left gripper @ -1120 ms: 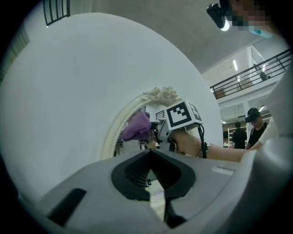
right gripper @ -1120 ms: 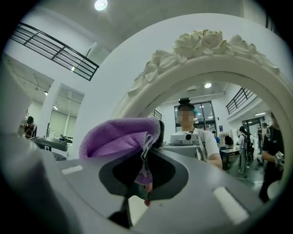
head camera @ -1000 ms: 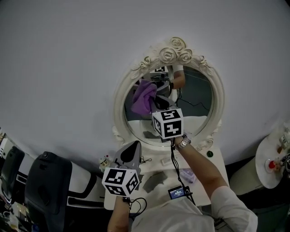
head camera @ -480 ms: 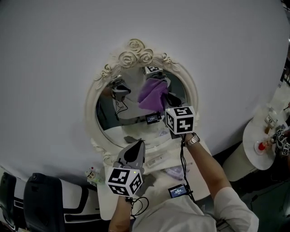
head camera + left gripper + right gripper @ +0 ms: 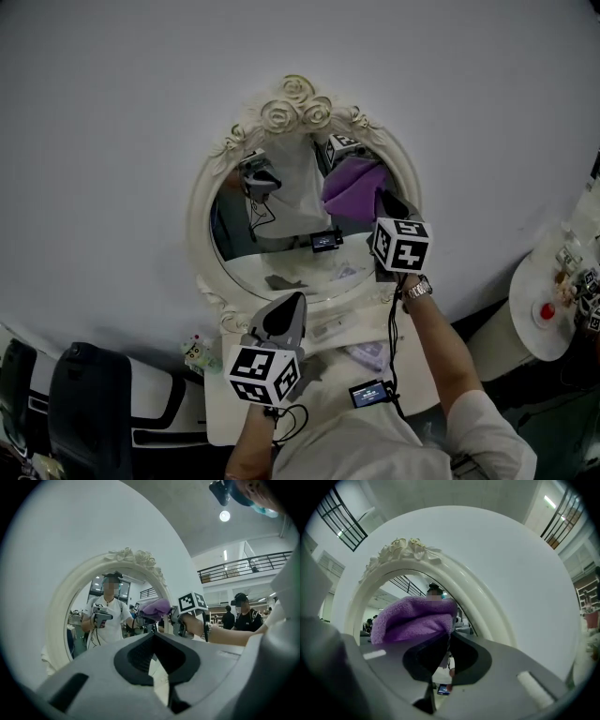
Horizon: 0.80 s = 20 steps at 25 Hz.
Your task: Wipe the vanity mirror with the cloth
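- Since half a second ago, the purple cloth (image 5: 354, 186) has slid from the upper middle of the glass over to its upper right, close to the frame; the right gripper (image 5: 449, 636) has travelled right with it.
- That right claw is clamped on the cloth: a thick bunch of purple pile bulges out past the jaw tips, toward the vanity mirror (image 5: 281, 239).
- From the head view, the cloth lies against the glass just inside the right rim, below the rose carving at the top of the white frame (image 5: 200, 220). Actual contact with the glass is a judgement; no view shows it edge-on.
- The left gripper (image 5: 153, 637) has its jaws together with nothing between them. It hangs low and near, over the vanity top and pointing at the mirror's lower part, well apart from the cloth.
- Handling: the cloth looks light, soft and limp, so it should fold wherever it is pinched. The present hold on a gathered fold seems right, since it leaves a padded wad ahead of the hard jaws.
- The mirror is stiff, smooth and breakable, and its frame is carved and probably brittle. Pressure likely needs to stay light, with only fabric meeting the glass.
- Wiping appears to be mid-course: the lower and left glass remain to be covered.
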Each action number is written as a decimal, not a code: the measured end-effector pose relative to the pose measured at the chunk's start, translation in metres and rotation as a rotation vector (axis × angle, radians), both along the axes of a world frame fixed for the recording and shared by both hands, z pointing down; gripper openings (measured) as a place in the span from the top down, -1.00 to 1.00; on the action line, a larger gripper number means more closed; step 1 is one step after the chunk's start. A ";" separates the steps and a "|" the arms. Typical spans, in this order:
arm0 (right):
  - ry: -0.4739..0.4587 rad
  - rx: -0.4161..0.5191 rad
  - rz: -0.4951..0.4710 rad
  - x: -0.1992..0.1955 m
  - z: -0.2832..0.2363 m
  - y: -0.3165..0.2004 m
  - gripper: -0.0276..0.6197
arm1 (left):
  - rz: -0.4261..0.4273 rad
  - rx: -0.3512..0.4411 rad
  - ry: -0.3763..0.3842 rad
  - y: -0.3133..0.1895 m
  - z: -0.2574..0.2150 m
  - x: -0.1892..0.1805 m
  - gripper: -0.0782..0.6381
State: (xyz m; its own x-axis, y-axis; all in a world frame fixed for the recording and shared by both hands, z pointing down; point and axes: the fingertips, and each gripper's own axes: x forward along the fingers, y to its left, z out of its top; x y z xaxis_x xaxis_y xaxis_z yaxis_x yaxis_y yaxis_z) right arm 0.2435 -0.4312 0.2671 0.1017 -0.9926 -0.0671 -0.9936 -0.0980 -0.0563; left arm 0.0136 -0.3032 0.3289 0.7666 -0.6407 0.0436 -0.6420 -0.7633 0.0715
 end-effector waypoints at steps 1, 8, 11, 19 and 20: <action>-0.006 0.012 0.001 -0.004 -0.001 0.002 0.83 | -0.014 -0.001 0.001 0.000 0.000 -0.006 0.78; 0.004 0.076 -0.209 -0.103 -0.003 0.002 0.85 | -0.126 -0.021 0.001 -0.002 0.007 -0.048 0.78; -0.022 0.049 -0.311 -0.152 0.009 -0.010 0.85 | -0.189 -0.027 -0.001 -0.001 0.010 -0.071 0.78; -0.003 -0.004 -0.544 -0.272 0.032 -0.026 0.85 | -0.371 -0.055 0.002 0.005 0.019 -0.136 0.78; 0.000 -0.015 -0.563 -0.284 0.036 -0.028 0.85 | -0.386 -0.058 0.001 0.006 0.020 -0.142 0.78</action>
State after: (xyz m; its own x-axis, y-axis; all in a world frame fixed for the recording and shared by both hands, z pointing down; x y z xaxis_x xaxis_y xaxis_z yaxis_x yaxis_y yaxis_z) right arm -0.0403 -0.4587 0.3033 -0.4440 -0.8944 -0.0531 -0.8927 0.4467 -0.0592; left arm -0.1285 -0.2975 0.3494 0.4699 -0.8783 0.0877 -0.8810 -0.4605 0.1083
